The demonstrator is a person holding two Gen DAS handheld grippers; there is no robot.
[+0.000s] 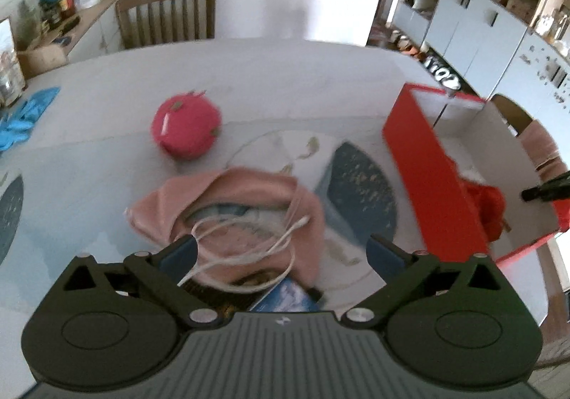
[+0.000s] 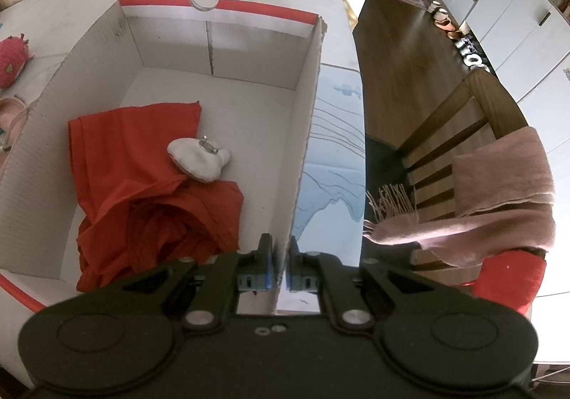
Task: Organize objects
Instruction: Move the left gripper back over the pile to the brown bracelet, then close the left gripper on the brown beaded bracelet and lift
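Observation:
My left gripper (image 1: 283,246) is open wide just above a pink fabric pouch (image 1: 228,199) on the table, with a white cable (image 1: 249,249) coiled on top of the pouch. Nothing is between its fingers. A pink round plush (image 1: 185,130) lies farther back on the table. To the right stands a red cardboard box (image 1: 427,178) with white inner walls (image 2: 231,53). Inside it lie a crumpled red cloth (image 2: 142,185) and a small white stuffed piece (image 2: 199,158). My right gripper (image 2: 281,251) is shut on the box's right wall.
A dark blue placemat (image 1: 359,185) lies between pouch and box, and a blue printed item (image 1: 285,299) pokes out under the pouch. Blue cloth (image 1: 25,114) sits at the table's left edge. A wooden chair (image 1: 167,17) stands behind; another chair (image 2: 463,135) carries a pink scarf (image 2: 498,192).

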